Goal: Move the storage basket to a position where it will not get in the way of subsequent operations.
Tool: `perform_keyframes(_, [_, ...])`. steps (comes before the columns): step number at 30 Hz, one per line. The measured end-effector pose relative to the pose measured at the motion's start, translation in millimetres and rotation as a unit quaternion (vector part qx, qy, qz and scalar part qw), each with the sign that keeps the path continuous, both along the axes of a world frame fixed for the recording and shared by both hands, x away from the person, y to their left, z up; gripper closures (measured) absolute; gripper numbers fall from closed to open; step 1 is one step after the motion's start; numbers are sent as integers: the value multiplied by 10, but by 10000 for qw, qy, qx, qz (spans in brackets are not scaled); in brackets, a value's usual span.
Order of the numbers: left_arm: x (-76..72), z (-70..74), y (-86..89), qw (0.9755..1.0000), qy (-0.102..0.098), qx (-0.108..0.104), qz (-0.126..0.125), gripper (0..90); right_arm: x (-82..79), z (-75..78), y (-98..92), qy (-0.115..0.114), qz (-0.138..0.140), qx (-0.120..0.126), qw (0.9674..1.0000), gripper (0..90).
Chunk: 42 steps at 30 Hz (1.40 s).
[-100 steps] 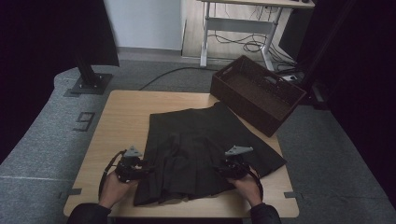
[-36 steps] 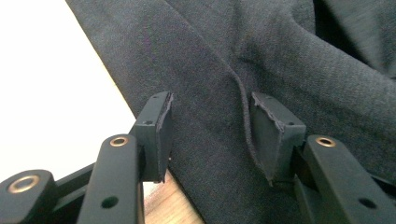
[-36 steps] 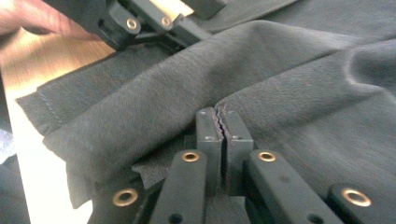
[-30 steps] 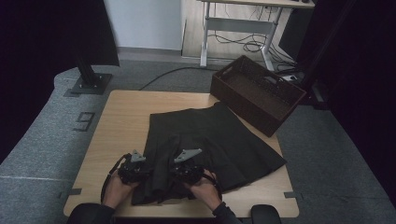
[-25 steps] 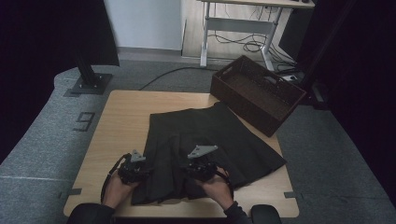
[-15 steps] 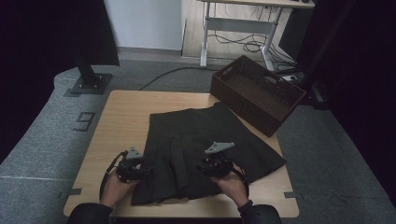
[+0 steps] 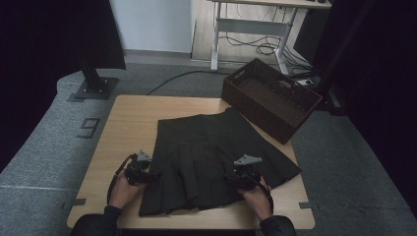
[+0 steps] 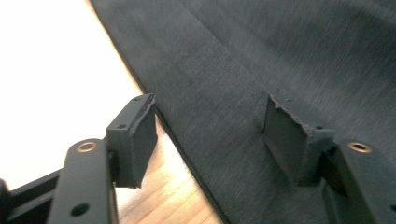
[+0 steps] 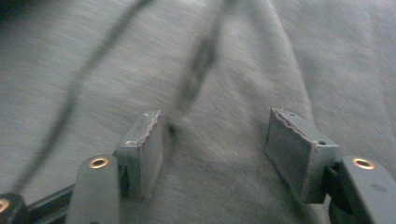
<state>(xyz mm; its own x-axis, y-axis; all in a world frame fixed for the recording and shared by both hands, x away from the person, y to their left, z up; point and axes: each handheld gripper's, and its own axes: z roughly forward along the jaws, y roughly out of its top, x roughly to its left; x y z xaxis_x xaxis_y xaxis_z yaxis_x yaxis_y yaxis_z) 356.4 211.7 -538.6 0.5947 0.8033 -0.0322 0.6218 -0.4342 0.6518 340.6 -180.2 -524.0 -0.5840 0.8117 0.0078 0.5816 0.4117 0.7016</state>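
Hovering tools (image 7: pixel 158 175) (image 7: pixel 230 180) agape above dark skirt (image 7: pixel 211 152)

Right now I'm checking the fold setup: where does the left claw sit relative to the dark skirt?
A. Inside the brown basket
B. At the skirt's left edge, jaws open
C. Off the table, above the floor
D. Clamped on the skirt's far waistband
B: the left claw straddles the skirt's edge over the table, jaws apart.

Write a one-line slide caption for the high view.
Both open grippers, left and right, over a dark pleated skirt on the table.
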Motion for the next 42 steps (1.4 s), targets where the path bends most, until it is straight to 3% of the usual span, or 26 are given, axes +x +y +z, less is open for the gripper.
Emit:
perform_keyframes(2, [-26, -3, -5, 10000, -11, 5, 21, 322, -2, -52, -24, -47, -57, -124, 9999, 314])
perform_keyframes(6, [-117, -18, -24, 9999, -70, -27, 104, 310, 43, -152, -46, -177, -131, -651, 9976, 212])
perform_keyframes(8, [-187, -15, -47, 9999, -57, -19, 108, 311, 81, -172, -113, -65, -242, -428, 9988, 203])
perform_keyframes(12, [-364, -17, -130, 10000, -53, -20, 26, 310, 160, -166, -216, -41, -293, -467, 9985, 197])
perform_keyframes(15, [-460, -26, -193, 9999, -83, -44, -99, 305, 255, -190, -346, 75, -541, -275, 9981, 175])
perform_keyframes(17, [-463, -23, -201, 9998, -50, -56, -159, 289, 273, -211, -408, 67, -553, -121, 9984, 177])
perform_keyframes(21, [-377, -6, -135, 9989, 170, -384, -190, 210, 259, -233, -412, -1, -517, -51, 9987, 145])
perform_keyframes(24, [-330, 54, -86, 9989, 41, -468, -51, 169, 244, -252, -421, -63, -487, 17, 9988, 128])
perform_keyframes(27, [-247, 144, -41, 9990, -161, -410, -16, 113, 232, -272, -417, -120, -413, 16, 9991, 97])
perform_keyframes(30, [-128, 210, -1, 9988, -207, -423, -149, 63, 225, -287, -402, -154, -395, 13, 9991, 68])
perform_keyframes(33, [-8, 263, 19, 9983, -416, -364, -195, 59, 222, -297, -391, -168, -406, 36, 9990, 42])
perform_keyframes(37, [129, 297, 27, 9969, -522, -552, -181, 60, 221, -311, -363, -171, -415, 16, 9990, 7])
perform_keyframes(42, [304, 322, 48, 9961, -493, -699, -199, 60, 220, -314, -361, -182, -425, 33, 9989, 4])
